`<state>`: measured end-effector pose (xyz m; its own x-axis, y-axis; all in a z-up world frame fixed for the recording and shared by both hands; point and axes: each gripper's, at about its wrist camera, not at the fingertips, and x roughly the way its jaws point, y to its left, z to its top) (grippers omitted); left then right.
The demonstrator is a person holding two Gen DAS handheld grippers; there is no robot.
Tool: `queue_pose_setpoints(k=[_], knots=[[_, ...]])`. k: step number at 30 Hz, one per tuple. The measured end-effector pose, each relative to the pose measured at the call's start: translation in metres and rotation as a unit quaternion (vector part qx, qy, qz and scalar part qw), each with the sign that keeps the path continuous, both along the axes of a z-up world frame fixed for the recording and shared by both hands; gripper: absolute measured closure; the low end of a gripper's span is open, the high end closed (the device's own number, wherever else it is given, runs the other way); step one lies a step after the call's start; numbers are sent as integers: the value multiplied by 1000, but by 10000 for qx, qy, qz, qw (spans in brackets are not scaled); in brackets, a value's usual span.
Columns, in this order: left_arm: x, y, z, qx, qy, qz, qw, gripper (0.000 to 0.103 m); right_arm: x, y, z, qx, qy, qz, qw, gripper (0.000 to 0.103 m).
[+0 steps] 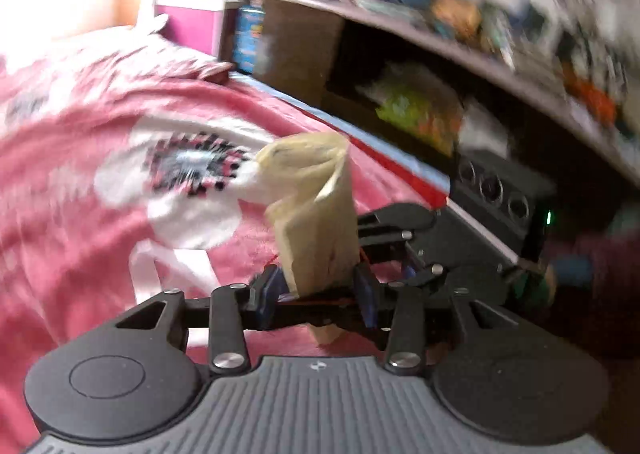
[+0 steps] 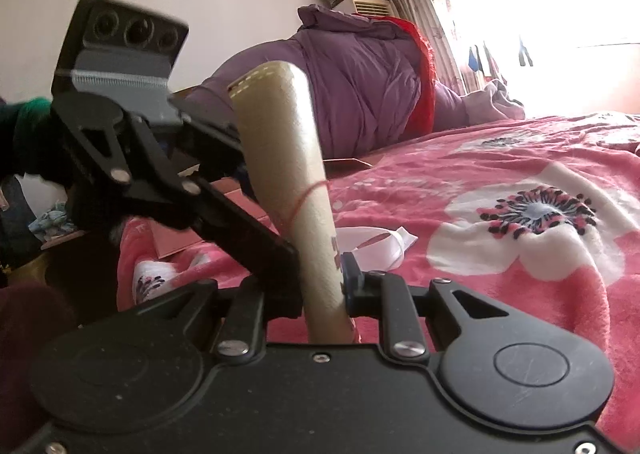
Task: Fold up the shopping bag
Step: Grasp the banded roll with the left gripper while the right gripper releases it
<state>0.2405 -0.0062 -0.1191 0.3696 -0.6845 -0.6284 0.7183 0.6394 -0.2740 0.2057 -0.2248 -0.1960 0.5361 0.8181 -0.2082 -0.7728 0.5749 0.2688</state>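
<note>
The beige shopping bag [image 1: 316,221] is rolled into a narrow upright bundle over the pink floral bedspread [image 1: 80,173]. My left gripper [image 1: 320,288] is shut on its lower part, with a blue pad against each side. In the left wrist view my right gripper [image 1: 386,230] reaches in from the right and touches the same bundle. In the right wrist view the bag [image 2: 292,157] stands tall between the jaws of my right gripper [image 2: 322,282], which is shut on it; a red thread crosses it. There my left gripper [image 2: 260,234] comes in from the left and hides the bag's left side.
A white strip [image 2: 380,244] lies on the bedspread [image 2: 500,334] behind the bag. A purple quilt pile [image 2: 352,85] sits at the head of the bed. A cluttered shelf [image 1: 440,33] runs along the bed's right edge. A dark sleeve [image 2: 28,338] is at lower left.
</note>
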Motion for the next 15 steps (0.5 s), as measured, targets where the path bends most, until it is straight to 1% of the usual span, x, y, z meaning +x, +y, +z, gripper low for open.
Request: queue_pose_setpoints(k=[2, 3, 5, 7, 10, 12, 14, 15], knots=[[-8, 9, 0, -114, 25, 149, 9998, 64, 1, 1, 0, -28, 27, 55, 10000, 85], [-12, 13, 2, -138, 89, 206, 9997, 50, 2, 2, 0, -44, 39, 84, 9999, 85], [-18, 22, 4, -118, 138, 329, 9993, 32, 4, 0, 0, -1, 109, 19, 9999, 85], [-24, 28, 5, -123, 123, 440, 9989, 32, 8, -3, -1, 103, 216, -84, 9997, 85], [-34, 37, 5, -330, 95, 622, 9975, 32, 7, -1, 0, 46, 233, -27, 9997, 84], [-38, 39, 7, -663, -8, 875, 9940, 32, 8, -2, 0, 51, 259, -47, 9996, 83], [-38, 40, 10, -1100, -63, 1141, 9873, 32, 9, -2, 0, 47, 265, -68, 9996, 82], [-36, 38, 12, -1307, -97, 1272, 9832, 36, 9, 0, 0, -5, 275, -70, 9996, 82]])
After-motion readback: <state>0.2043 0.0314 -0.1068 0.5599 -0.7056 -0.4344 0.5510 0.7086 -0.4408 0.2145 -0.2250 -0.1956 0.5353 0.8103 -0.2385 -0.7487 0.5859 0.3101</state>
